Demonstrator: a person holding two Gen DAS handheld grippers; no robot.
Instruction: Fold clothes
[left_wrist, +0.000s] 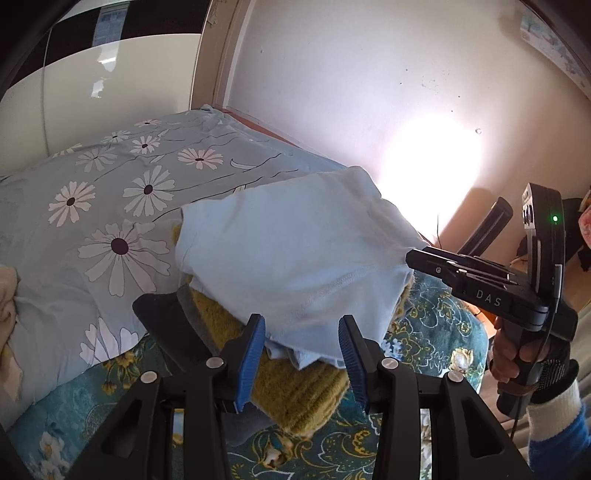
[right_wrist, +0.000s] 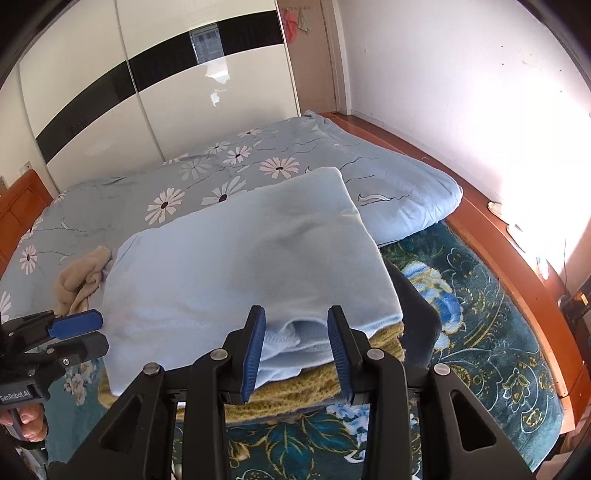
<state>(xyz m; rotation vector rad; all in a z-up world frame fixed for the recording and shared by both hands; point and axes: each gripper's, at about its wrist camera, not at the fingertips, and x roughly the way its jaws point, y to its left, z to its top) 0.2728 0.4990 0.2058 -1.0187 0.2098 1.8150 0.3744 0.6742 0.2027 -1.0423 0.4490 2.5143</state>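
A folded light blue garment hangs just above a mustard knitted piece and a dark garment stacked on the bed. My left gripper has the blue garment's near edge between its blue pads, and the cloth fills the gap. In the right wrist view the left gripper sits at the garment's left edge. My right gripper grips the bunched near edge. In the left wrist view its tip pulls the garment's right corner taut.
A daisy-print duvet lies behind the stack, with a crumpled beige cloth on it. The teal floral bedspread runs to the wooden bed frame and the wall. A glossy wardrobe stands beyond the bed.
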